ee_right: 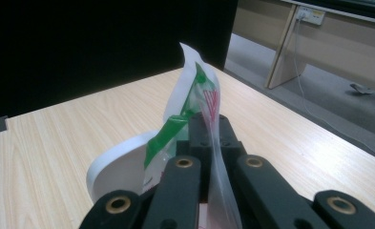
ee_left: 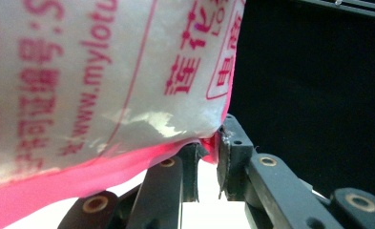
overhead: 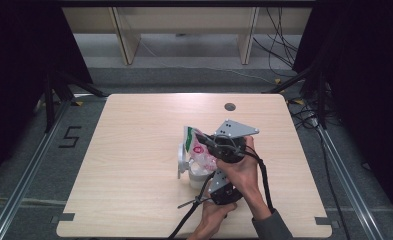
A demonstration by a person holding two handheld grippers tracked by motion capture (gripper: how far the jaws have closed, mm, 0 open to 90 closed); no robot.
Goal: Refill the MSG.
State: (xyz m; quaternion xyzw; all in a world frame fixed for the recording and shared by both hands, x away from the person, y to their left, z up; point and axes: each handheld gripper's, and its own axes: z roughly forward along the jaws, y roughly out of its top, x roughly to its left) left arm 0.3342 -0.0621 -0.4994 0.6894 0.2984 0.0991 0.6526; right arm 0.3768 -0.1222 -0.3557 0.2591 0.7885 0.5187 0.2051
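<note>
A clear plastic bag (overhead: 194, 145) with green and pink print is held up over the front middle of the wooden table (overhead: 134, 150). My right gripper (overhead: 202, 138), under its grey plate, is shut on the bag's upper edge; in the right gripper view the film (ee_right: 194, 90) runs up between the shut jaws (ee_right: 209, 121). My left gripper (overhead: 207, 170) comes in from below. In the left gripper view its jaws (ee_left: 209, 143) pinch the pink bottom seam of the bag (ee_left: 104, 71). A white lidded container (overhead: 196, 177) stands under the bag, its lid (ee_right: 120, 164) tipped open.
A round cable hole (overhead: 229, 106) sits near the table's far edge. Beyond the table stand wooden furniture legs (overhead: 126, 42), and loose cables (overhead: 284, 55) lie on the floor at the right. Dark curtains flank both sides. A "5" mark (overhead: 70, 136) is on the floor at the left.
</note>
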